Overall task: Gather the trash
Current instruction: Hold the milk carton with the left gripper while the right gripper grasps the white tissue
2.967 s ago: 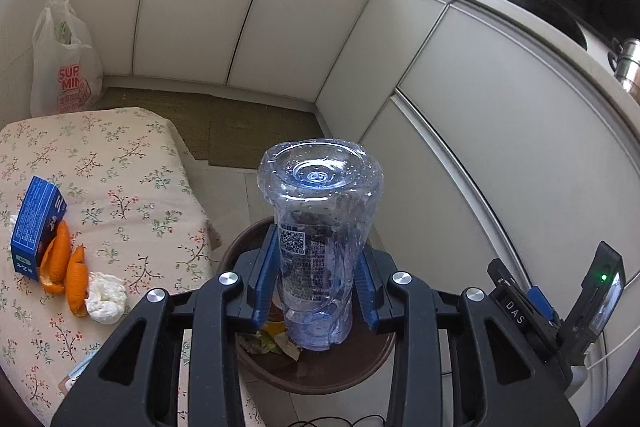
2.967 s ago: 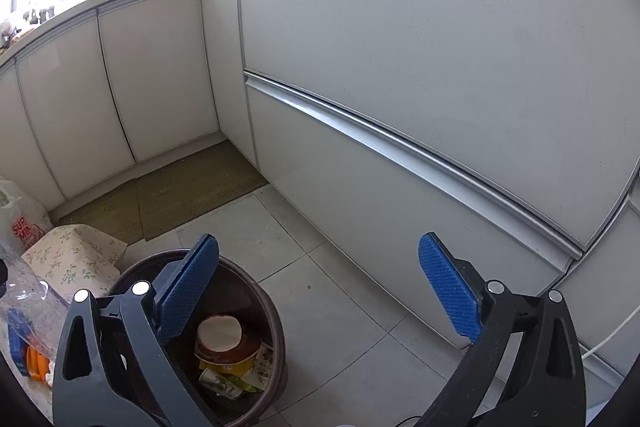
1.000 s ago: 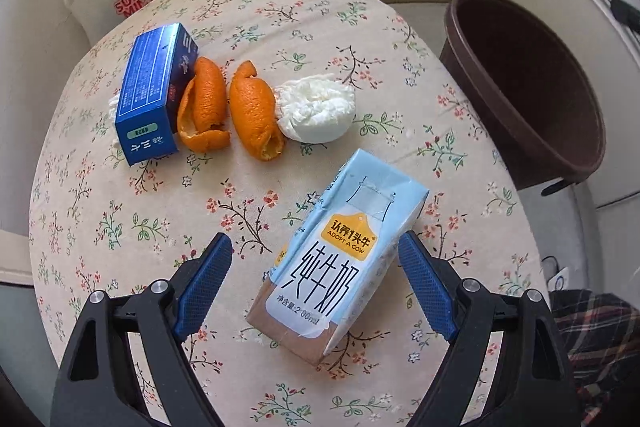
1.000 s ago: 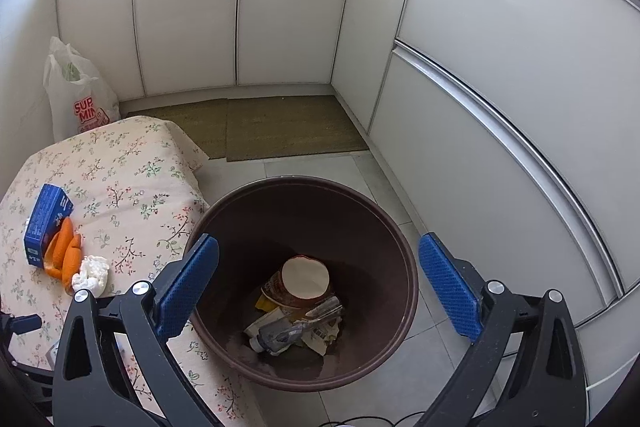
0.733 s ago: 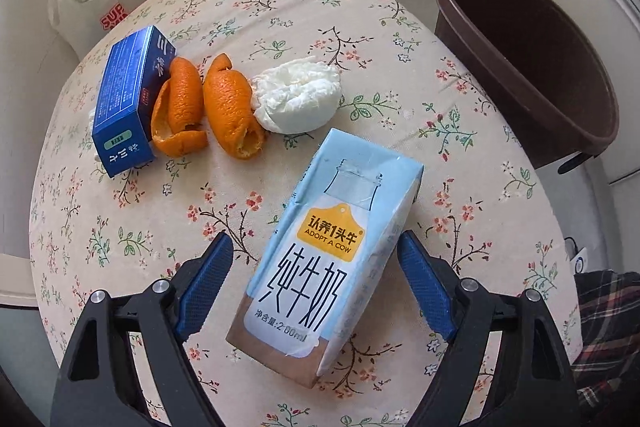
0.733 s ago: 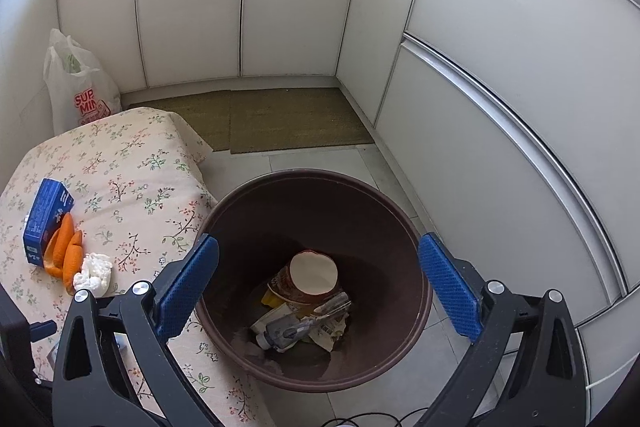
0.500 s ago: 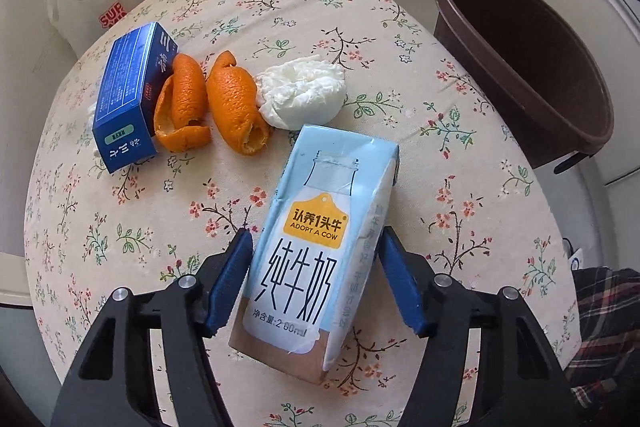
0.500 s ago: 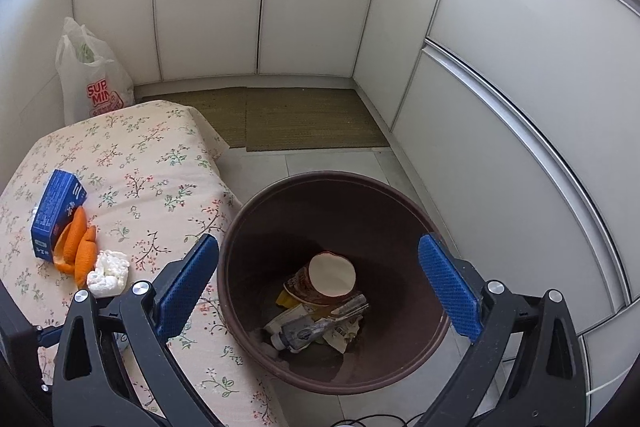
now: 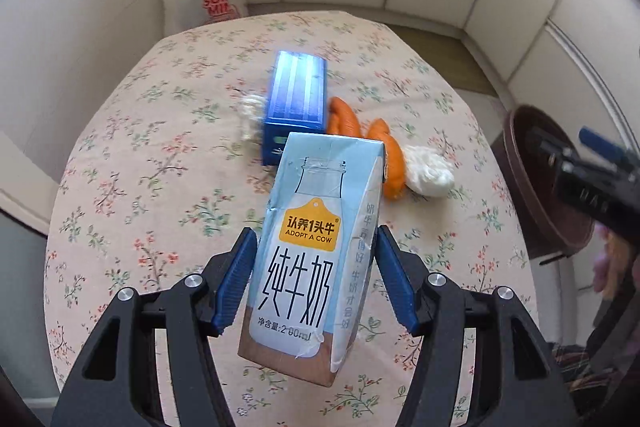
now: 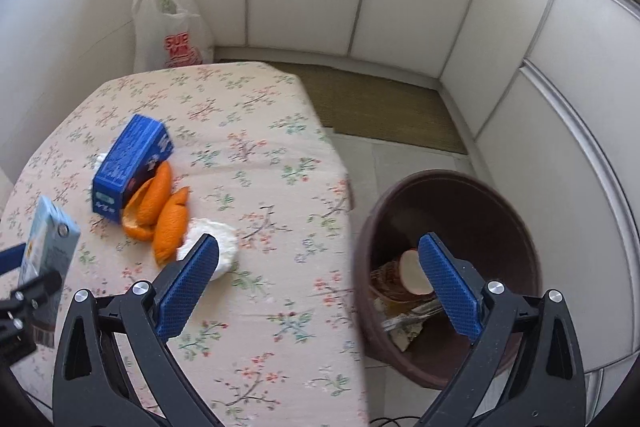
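Along the left wrist view: the left hand-held gripper (image 9: 312, 279) has its blue pads against both sides of a pale-blue milk carton (image 9: 310, 251), its jaws closing on it; the carton appears lifted clear of the floral desk (image 9: 168, 155), though the steep angle makes the gap hard to confirm. Still on the desk beyond it: a blue box (image 9: 298, 103), orange peel (image 9: 360, 131) just beside the box, and a crumpled white tissue (image 9: 428, 171) touching the peel. At the right edge sits the brown trash bin (image 9: 536, 187), with the other hand-held gripper blurred in front of it.

Along the right wrist view: the right hand-held gripper (image 10: 320, 287) is spread wide and empty, hovering over the desk edge with one pad above the tissue (image 10: 224, 235). The bin (image 10: 500, 211) stands on the floor just beside the desk and already holds a cup-like container and crumpled wrappers. The milk carton (image 10: 48, 239) shows at the far left, in the other gripper.

Status, judged: some trash binned; carton in hand, not yet dropped; box, peel and tissue left to collect.
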